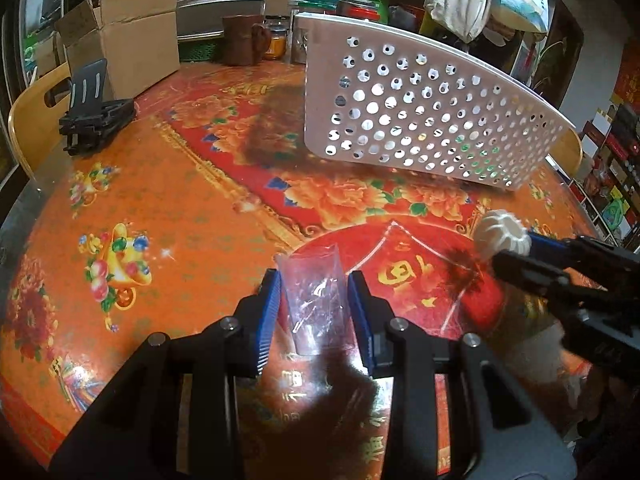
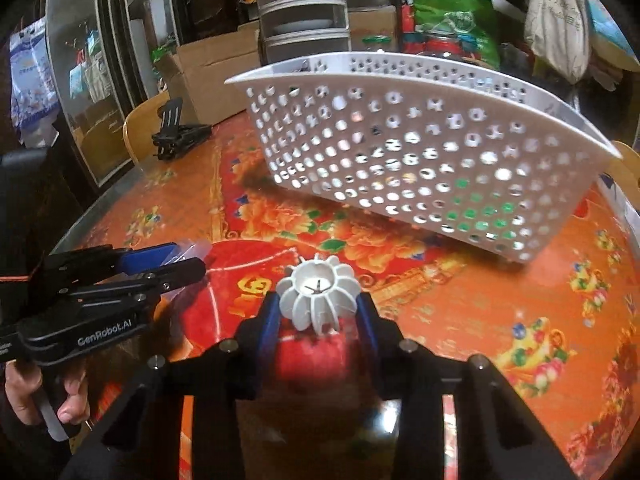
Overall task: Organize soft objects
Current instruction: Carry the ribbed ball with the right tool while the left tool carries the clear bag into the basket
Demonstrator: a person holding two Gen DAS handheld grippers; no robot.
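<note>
My left gripper (image 1: 314,300): matt black plastic frame, ribbed blue pads, steel pins, crinkly clear glossy plastic bag (image 1: 314,304) between them. My right gripper (image 2: 318,312): same build, around ribbed white matt plastic piece (image 2: 318,296). Basket (image 2: 400,152): smooth white perforated plastic. Tablecloth (image 1: 168,208): glossy printed. Box (image 1: 120,40): dull brown cardboard.

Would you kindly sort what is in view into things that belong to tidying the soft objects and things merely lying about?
Job: clear plastic bag in left gripper; white ribbed toy in right gripper; white perforated basket.

Lying about: cardboard box; black folding stand; brown mug.
</note>
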